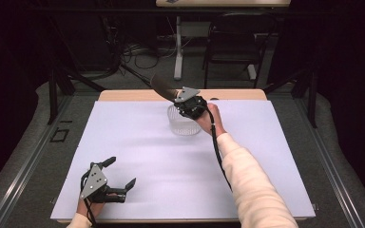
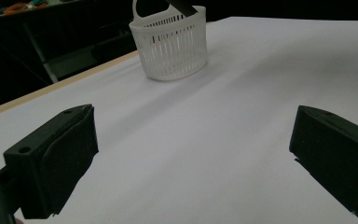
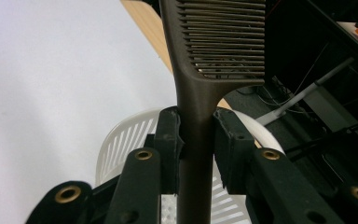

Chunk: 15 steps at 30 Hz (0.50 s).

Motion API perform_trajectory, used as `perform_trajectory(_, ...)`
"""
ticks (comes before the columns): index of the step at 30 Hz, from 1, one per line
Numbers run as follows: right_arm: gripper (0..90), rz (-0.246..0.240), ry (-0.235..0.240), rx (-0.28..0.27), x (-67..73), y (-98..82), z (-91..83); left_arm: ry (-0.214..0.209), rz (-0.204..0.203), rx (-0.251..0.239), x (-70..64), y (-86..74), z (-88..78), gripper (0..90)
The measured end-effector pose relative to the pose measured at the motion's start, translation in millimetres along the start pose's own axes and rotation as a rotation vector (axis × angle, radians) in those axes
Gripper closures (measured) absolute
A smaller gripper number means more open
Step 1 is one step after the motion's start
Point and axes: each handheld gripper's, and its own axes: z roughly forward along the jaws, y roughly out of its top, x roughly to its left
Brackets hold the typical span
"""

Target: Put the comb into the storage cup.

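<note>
Right gripper (image 3: 196, 135) clamped on dark brown plastic comb (image 3: 214, 42), above white slotted plastic basket (image 1: 183, 124) at far centre. Left gripper (image 1: 122, 172) jaws wide open, near-left on white table sheet (image 1: 142, 156).

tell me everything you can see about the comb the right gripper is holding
The comb is dark brown and looks like plastic, with a row of fine, close-set teeth along one side of its head and a narrow handle. The right gripper has its jaws clamped on the handle just below the teeth. The handle's lower end points down into the white slotted basket at the far side of the table, while the toothed end sticks up and tilts away over the table's far edge. Whether the handle touches the basket cannot be told.
</note>
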Motion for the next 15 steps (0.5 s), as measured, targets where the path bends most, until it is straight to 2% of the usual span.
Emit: perform_trajectory(15,72.5,-0.007,0.023,0.018,3.4,-4.6,6.9,0.001,0.001,0.000,0.2,0.0,-0.1,1.1)
